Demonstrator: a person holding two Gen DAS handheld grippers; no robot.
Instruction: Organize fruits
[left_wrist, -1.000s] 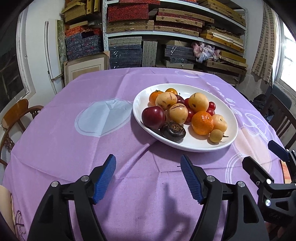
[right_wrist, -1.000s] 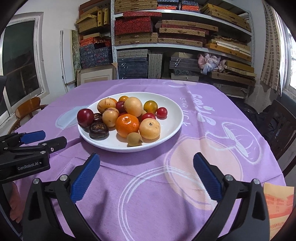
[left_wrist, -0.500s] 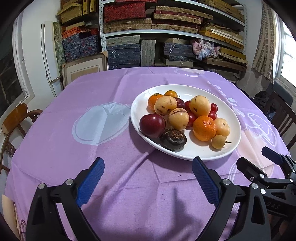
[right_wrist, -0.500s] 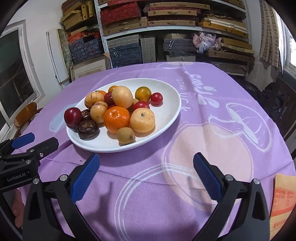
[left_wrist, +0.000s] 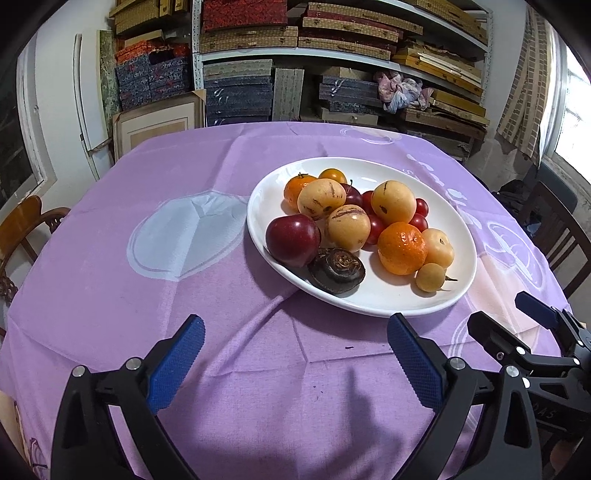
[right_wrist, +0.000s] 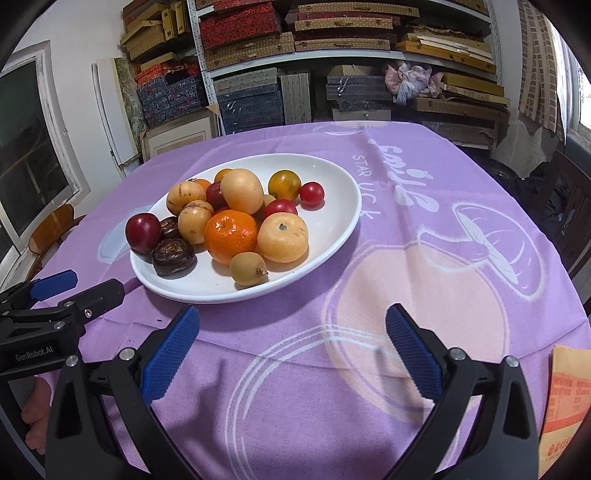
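Note:
A white oval plate (left_wrist: 388, 295) on the purple tablecloth holds a heap of fruit: a dark red plum (left_wrist: 291, 240), a mandarin (left_wrist: 400, 247), a dark brown wrinkled fruit (left_wrist: 337, 270), yellow streaked fruits (left_wrist: 349, 228) and small red tomatoes (left_wrist: 419, 222). My left gripper (left_wrist: 295, 325) hovers over bare cloth just short of the plate's near rim; its jaws are opening and nothing is between them. My right gripper (right_wrist: 291, 314) is open and empty, near the plate (right_wrist: 332, 206) edge. Each gripper shows in the other's view: right gripper (left_wrist: 502, 310), left gripper (right_wrist: 92, 284).
Wooden chairs stand at the table's left (left_wrist: 22, 229) and right (left_wrist: 557, 236). An orange paper packet (right_wrist: 565, 406) lies at the near right corner. Shelves (left_wrist: 332, 37) packed with boxes fill the wall behind the table.
My left gripper's jaws have spread much wider. The right gripper has tipped and moved slightly, so the plate sits nearer in its view. The fruit has not moved.

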